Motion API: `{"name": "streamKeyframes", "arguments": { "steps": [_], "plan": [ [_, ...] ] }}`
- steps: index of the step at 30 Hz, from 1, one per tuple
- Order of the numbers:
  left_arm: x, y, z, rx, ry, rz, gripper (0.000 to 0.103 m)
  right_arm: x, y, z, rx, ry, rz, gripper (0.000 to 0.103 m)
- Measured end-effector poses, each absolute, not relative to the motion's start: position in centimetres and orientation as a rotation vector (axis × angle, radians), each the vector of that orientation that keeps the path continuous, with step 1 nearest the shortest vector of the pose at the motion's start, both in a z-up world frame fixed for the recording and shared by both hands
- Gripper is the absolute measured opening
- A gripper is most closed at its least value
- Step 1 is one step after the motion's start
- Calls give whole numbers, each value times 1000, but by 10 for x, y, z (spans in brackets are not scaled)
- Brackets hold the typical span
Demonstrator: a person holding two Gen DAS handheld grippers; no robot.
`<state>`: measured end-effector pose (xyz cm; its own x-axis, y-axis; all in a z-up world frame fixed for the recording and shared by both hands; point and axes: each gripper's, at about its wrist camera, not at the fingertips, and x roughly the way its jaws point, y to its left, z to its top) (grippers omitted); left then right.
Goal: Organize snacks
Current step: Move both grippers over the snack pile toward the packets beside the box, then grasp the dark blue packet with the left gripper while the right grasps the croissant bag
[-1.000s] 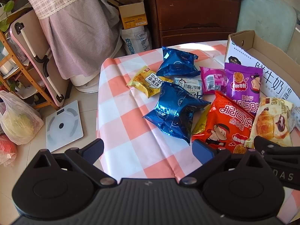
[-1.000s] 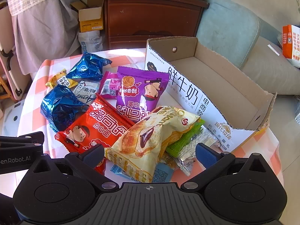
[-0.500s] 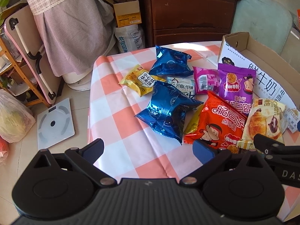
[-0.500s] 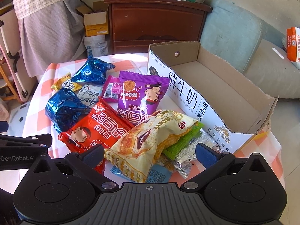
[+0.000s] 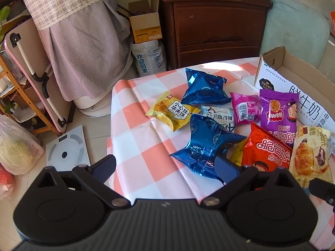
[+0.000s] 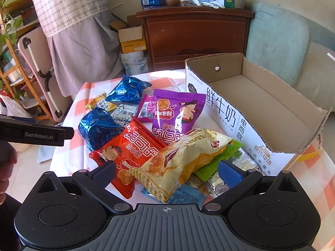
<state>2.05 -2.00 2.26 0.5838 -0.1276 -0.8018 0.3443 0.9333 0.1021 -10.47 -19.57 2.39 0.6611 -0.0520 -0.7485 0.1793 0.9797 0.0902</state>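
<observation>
You are holding the left gripper [image 5: 165, 165] over the near edge of the checked tablecloth [image 5: 134, 138], fingers spread wide and gripping nothing; its right fingertip [image 5: 225, 166] is overlapping the nearer blue packet [image 5: 206, 144]. You are holding the right gripper [image 6: 167, 172] with fingers likewise apart, hovering around the cream croissant bag [image 6: 182, 159], which is lying on the snack pile beside the red packet [image 6: 127, 152] and purple packet [image 6: 178, 113]. The cardboard box [image 6: 261, 96] is sitting open just right of the pile.
</observation>
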Motion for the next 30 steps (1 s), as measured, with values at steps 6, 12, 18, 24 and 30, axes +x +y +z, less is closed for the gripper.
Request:
{"name": "streamKeyframes", "arguments": {
  "steps": [6, 12, 18, 24, 30],
  "plan": [
    [30, -30, 14, 272, 918, -342, 99, -101, -187, 21, 123, 811, -20, 101],
    [39, -44, 8, 274, 922, -382, 98, -91, -172, 16, 27, 770, 91, 102],
    [50, -50, 1, 274, 949, -380, 98, -83, -165, 20, -60, 731, 146, 103],
    [56, -49, -7, 298, 964, -376, 98, -88, -181, 31, -40, 712, 164, 103],
    [60, -51, -13, 312, 962, -398, 97, -85, -211, 13, 147, 851, 21, 103]
  ]
}}
